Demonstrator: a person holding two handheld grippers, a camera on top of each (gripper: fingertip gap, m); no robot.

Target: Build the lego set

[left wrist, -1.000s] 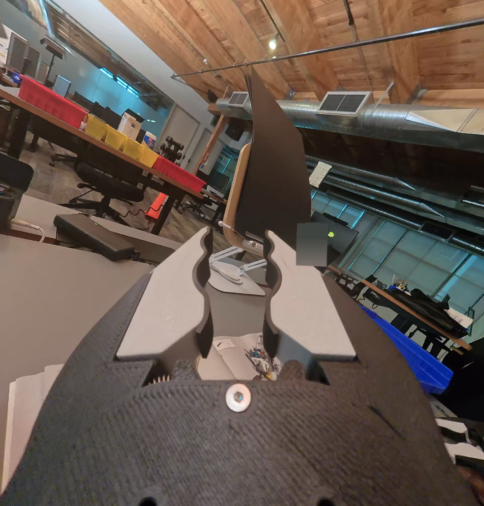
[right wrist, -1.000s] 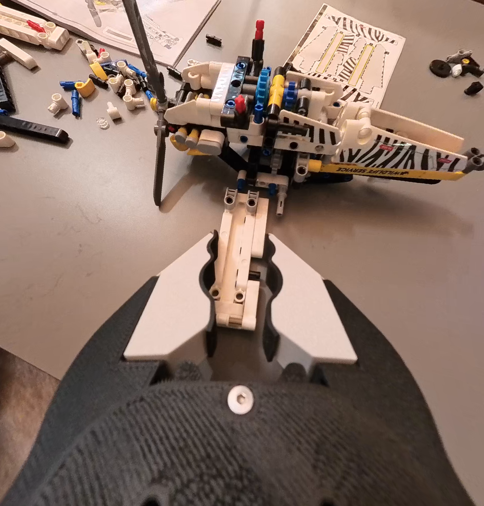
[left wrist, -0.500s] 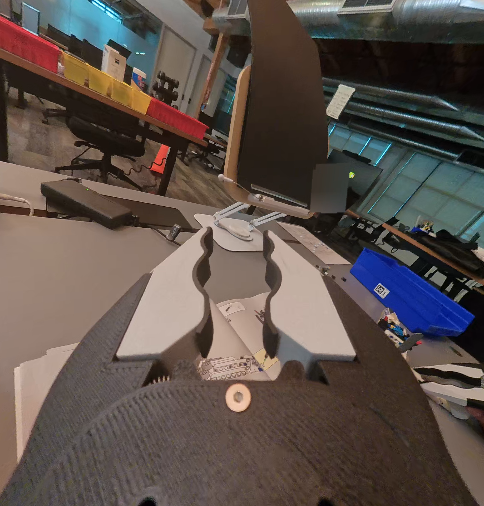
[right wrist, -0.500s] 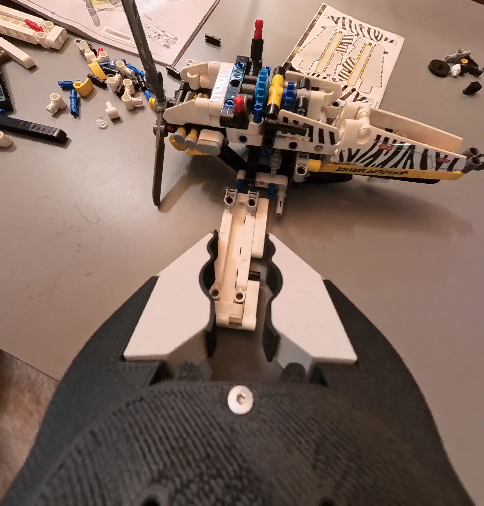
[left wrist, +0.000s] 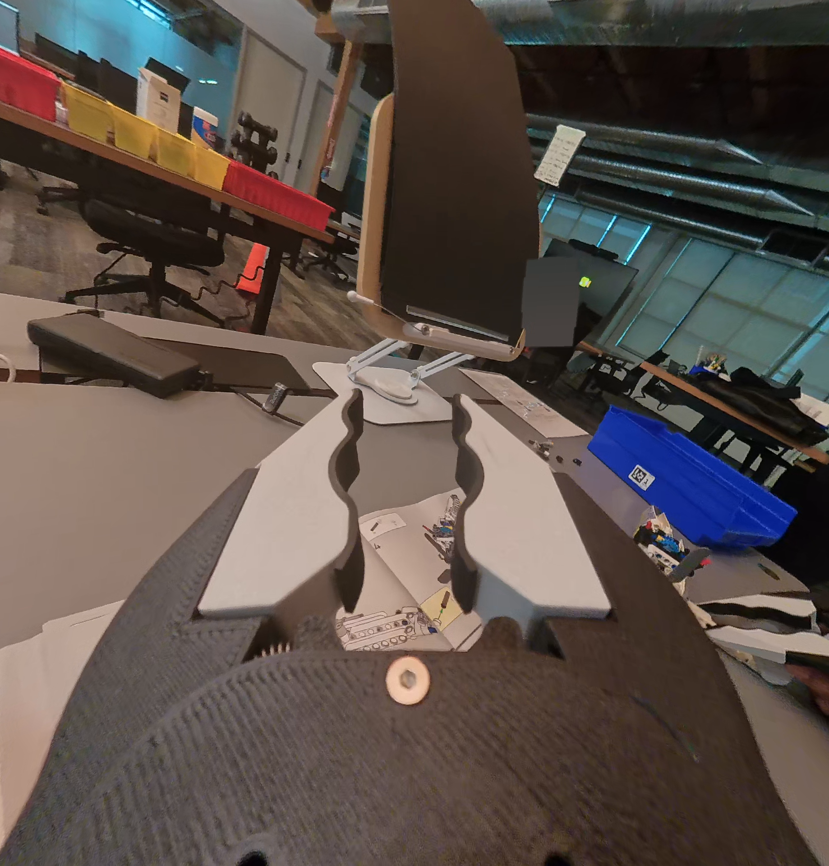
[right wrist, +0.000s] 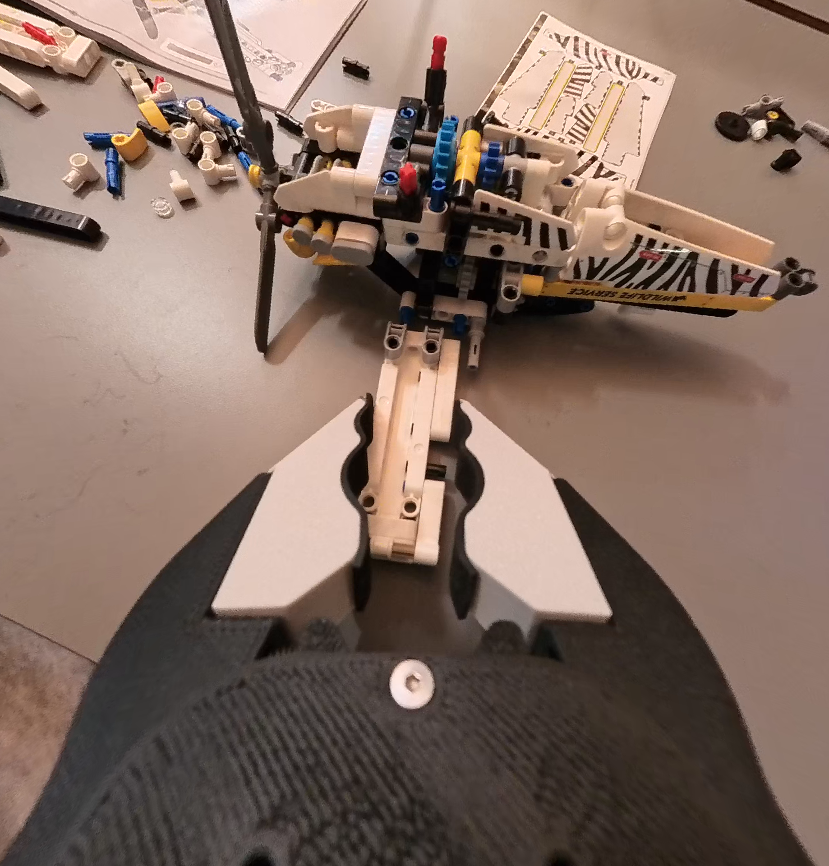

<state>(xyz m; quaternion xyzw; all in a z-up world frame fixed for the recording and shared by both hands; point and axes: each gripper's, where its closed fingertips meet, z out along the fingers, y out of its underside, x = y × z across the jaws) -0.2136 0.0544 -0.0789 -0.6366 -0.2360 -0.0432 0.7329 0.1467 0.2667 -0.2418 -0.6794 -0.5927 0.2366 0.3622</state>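
A white, black and zebra-striped lego plane (right wrist: 473, 206) lies on the grey table (right wrist: 122, 375). My right gripper (right wrist: 415, 412) is shut on a white wing assembly (right wrist: 412, 450), whose far end touches the plane's near side. A grey propeller blade (right wrist: 265, 262) stands at the plane's left end. My left gripper (left wrist: 405, 403) is open and empty, held above the open instruction booklet (left wrist: 403, 562). Part of the plane (left wrist: 661, 548) shows at the right of the left wrist view.
Loose small lego pieces (right wrist: 169, 140) and a black beam (right wrist: 37, 218) lie left of the plane. A zebra sticker sheet (right wrist: 581, 89) and a booklet (right wrist: 206, 37) lie behind it. A tablet on a stand (left wrist: 450, 187) and a blue bin (left wrist: 684, 478) stand beyond the left gripper. Across from one pair of fingers to the other is roughly 45 cm.
My left gripper has tilted downward, from pointing at the ceiling toward the table and booklet. The right gripper and its wing assembly have stayed in place.
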